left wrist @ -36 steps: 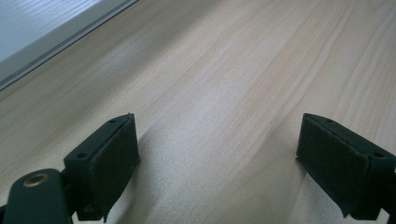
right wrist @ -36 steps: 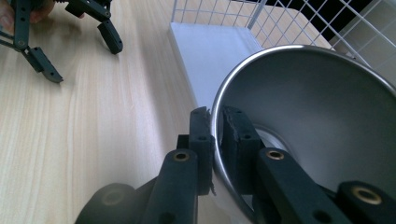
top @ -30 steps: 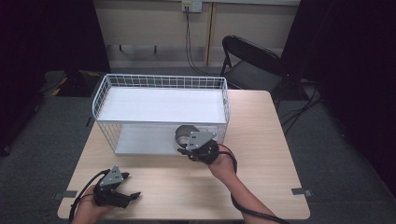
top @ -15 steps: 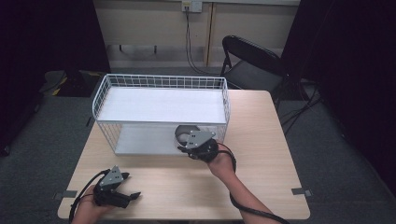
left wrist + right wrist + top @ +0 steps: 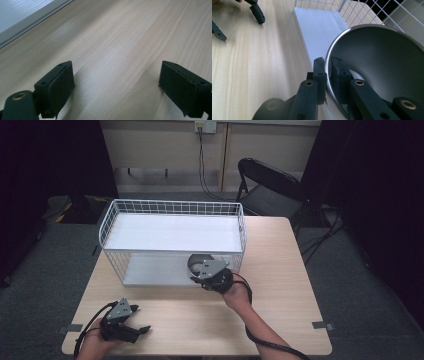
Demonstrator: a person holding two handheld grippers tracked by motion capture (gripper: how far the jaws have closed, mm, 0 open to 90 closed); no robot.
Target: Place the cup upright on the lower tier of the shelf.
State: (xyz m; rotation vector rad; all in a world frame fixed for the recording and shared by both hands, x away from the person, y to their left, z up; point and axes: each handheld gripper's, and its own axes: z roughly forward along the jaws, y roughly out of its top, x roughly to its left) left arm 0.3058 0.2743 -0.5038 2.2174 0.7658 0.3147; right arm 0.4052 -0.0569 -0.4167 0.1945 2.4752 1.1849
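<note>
My right hand-held gripper [image 5: 327, 75] pinches the steel bowl's [image 5: 384, 62] rim, tilting it toward the wire rack's [image 5: 172, 210] lower shelf; my left hand-held gripper [image 5: 117, 85] rests wide open, empty.

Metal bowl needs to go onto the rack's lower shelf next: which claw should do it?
The right claw. It is already clamped on the metal bowl's rim, right at the wire rack's open front by the lower shelf. The left claw sits open and empty near the table's front-left corner.
</note>
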